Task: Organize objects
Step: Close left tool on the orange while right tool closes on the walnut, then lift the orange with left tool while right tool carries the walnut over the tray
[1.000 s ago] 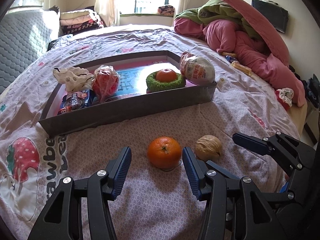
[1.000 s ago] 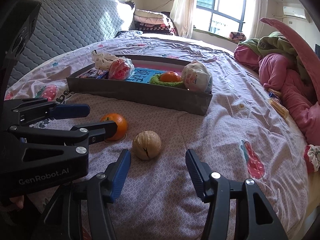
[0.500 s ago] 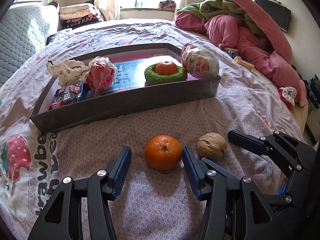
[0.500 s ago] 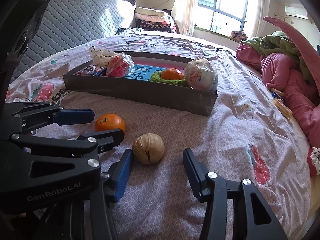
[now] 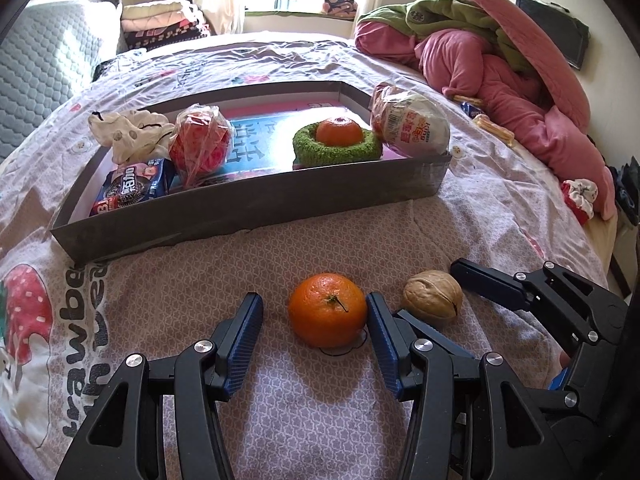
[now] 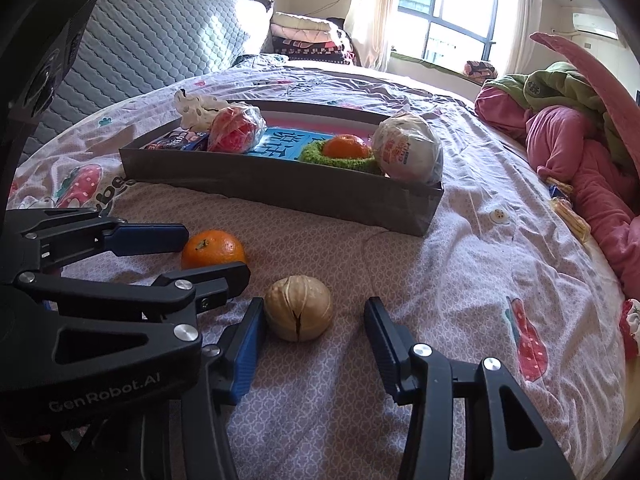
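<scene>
My left gripper [image 5: 312, 320] is spread wide, its two blue pads on either side of the orange [image 5: 327, 310] that sits on the bedspread [image 5: 280, 420]. The pad at 3 o'clock of the fruit looks to be touching its skin or just off it; the pad at 9 o'clock stands clear. Nothing is clamped.

My right gripper [image 6: 314, 334] is also released, jaws wide, with the walnut [image 6: 299, 307] between the fingertips. The nut lies just beside the finger at its 9 o'clock, and I cannot tell whether they touch; the finger at 3 o'clock is well apart from it. From my right wrist view, the orange [image 6: 214, 249] is at 10 o'clock of the walnut, near it, between the tips of my left gripper [image 6: 208, 256].

Beyond both fruits, toward 12 o'clock, a shallow grey tray [image 5: 256, 210] rests on the bed. Inside it, from 9 to 3 o'clock: a white patterned cloth [image 5: 126, 134], a dark biscuit packet [image 5: 134, 190], a red thing wrapped in clear plastic [image 5: 202, 146], a second orange in a green knitted ring [image 5: 336, 144], and a large wrapped egg-shaped toy [image 5: 410, 124] against the corner.

The bedspread is lilac with strawberry prints. A heap of pink and green bedding [image 5: 500, 64] lies at 2 o'clock, a grey quilted headboard [image 6: 152, 44] at 10 o'clock, and a bright window [image 6: 448, 12] at 12.
</scene>
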The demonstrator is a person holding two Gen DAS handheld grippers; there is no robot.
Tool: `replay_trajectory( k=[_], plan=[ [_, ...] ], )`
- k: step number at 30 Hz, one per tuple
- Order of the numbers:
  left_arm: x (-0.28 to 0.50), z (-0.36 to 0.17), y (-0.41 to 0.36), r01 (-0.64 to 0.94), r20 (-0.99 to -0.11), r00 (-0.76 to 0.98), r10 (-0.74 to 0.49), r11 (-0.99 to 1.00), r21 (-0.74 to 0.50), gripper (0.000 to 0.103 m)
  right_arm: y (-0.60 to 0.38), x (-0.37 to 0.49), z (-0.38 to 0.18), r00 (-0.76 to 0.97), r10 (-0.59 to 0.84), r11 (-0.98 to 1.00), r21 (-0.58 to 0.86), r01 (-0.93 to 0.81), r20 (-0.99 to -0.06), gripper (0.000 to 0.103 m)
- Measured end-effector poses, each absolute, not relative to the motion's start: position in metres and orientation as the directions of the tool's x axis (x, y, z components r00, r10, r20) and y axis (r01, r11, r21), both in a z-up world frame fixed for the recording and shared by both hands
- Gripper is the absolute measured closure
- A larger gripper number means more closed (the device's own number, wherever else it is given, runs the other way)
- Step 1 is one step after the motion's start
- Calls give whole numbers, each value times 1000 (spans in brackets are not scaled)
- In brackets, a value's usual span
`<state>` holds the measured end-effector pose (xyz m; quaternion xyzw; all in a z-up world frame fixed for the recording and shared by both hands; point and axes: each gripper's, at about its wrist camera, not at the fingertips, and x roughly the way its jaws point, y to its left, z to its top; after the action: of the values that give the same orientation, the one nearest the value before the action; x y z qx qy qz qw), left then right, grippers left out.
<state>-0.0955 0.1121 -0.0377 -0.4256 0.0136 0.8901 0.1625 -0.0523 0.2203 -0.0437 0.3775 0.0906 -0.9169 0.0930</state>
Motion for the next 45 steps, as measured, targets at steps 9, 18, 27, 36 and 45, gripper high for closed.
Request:
replay_trajectory(
  k=[9, 18, 27, 36, 45],
  plan=[
    [-102, -40, 116, -292, -764, -582, 280, -948, -125, 55, 218, -58, -47, -694, -105, -963, -102, 249, -712, 62],
    [-106, -39, 122, -292, -761, -583, 284, -948, -130, 64, 220, -60, -45, -695, -121, -965, -80, 250, -709, 70],
    [-106, -32, 118, -286, -746, -596, 298, -946, -150, 64, 228, -58, -41, -698, -141, -971, -38, 235, -702, 70],
    [-107, -14, 100, -261, -712, -642, 284, -954, -145, 64, 232, -61, -28, -720, -145, -975, -23, 219, -678, 70],
    [-114, 5, 74, -218, -676, -690, 257, -965, -145, 64, 223, -72, -7, -754, -164, -974, -14, 224, -636, 70]
  ],
)
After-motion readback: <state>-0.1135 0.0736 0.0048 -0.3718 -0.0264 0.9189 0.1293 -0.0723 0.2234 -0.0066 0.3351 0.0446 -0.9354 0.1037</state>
